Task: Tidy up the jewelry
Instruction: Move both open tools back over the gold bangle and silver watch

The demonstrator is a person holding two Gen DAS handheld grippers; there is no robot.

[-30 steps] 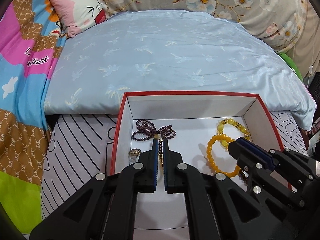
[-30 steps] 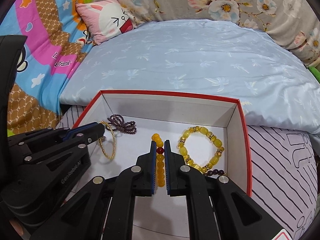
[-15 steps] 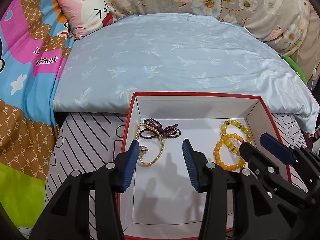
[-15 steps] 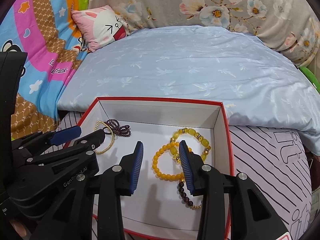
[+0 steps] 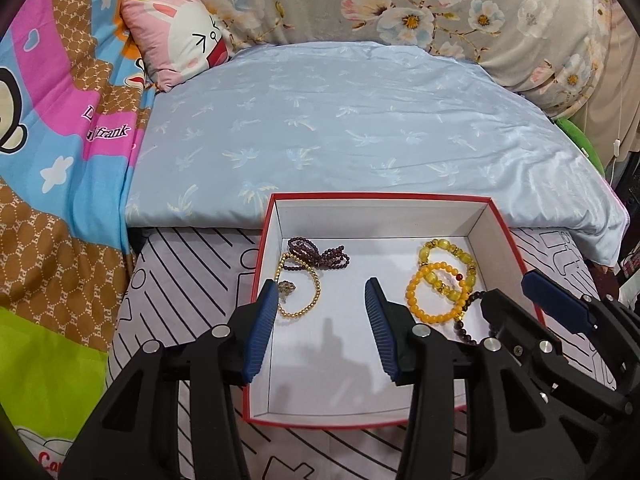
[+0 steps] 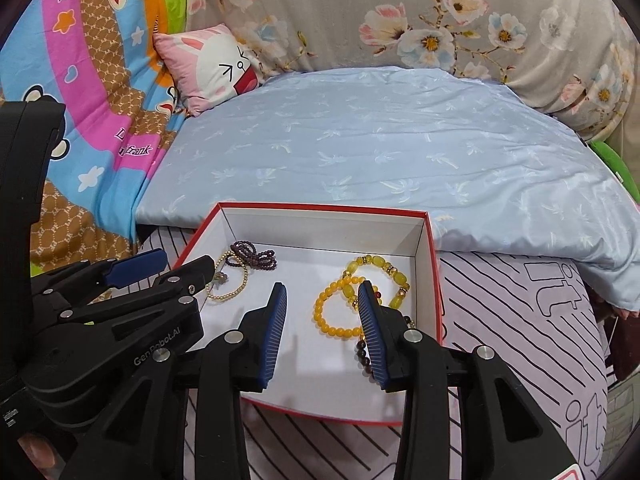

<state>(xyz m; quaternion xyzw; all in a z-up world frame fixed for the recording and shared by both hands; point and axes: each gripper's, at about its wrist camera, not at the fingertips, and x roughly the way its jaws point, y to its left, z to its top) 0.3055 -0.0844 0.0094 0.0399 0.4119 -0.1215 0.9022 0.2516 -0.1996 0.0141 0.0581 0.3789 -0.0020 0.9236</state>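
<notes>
both claws hang just over the near part of the red box (image 5: 504, 220), and everything else is best placed from that box. the left claw (image 5: 322, 304) has its jaws parted to a middling width with nothing between them but the bare white floor of the box; the right claw (image 6: 322, 308) is parted much the same and grips nothing, though its right pad stands in front of the orange bead bracelet (image 6: 332, 316) and hides part of it. empty, parted claws poised above pieces lying loose suggest the jewelry has been set down here on purpose, one group per side. at the near right of the box a dark bead strand (image 6: 362, 354) trails toward the front wall, partly under the orange bracelet. a little further in, on the right side, the orange bracelet overlaps a yellow bracelet with bigger beads (image 5: 448, 258), so the warm-coloured pieces sit together. on the left side of the box a gold bead bracelet (image 5: 308, 292) lies flat with a small brownish charm (image 5: 286, 287) inside its loop, and just beyond it, toward the back left corner, a bunched purple bead strand (image 5: 316, 254) touches it. the middle of the box stays bare, which keeps the two groups apart. the box rests on a striped sheet (image 5: 192, 264) on the bed, and beyond its back wall lies a pale blue quilt (image 5: 340, 128), then a pink pillow (image 5: 180, 40) far to the left.
</notes>
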